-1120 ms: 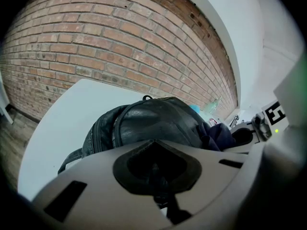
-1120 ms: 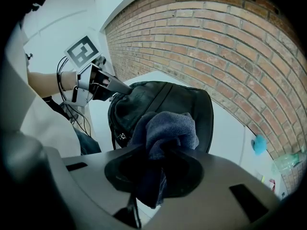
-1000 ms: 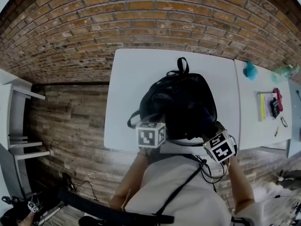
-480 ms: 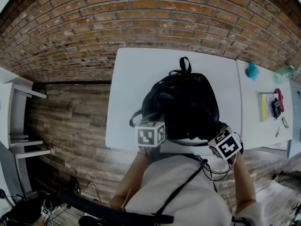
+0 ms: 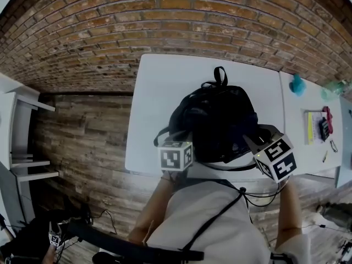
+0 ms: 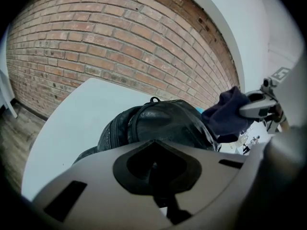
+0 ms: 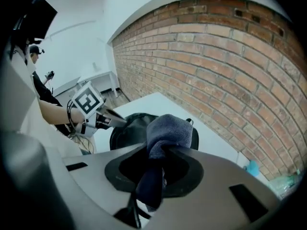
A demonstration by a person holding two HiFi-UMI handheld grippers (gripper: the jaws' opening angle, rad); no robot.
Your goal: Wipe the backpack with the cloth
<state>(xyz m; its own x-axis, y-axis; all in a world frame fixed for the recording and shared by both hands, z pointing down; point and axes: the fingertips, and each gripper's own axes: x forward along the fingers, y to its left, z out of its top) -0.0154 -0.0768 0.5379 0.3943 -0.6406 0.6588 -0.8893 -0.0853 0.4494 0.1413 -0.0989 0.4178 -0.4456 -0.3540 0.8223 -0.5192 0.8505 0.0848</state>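
The left claw, jaws together with nothing between them, sits at the near-left side of the black backpack, which lies by the table's near edge. At its near-right, the right claw clamps the dark cloth. Press the cloth's bunched end flat and sweep evenly, with the left claw steadying the backpack.

Glossy black leather backpack, plain white table, dark navy terry cloth, red-brown brick wall with pale mortar lines, grey-brown streaked wooden plank floor.
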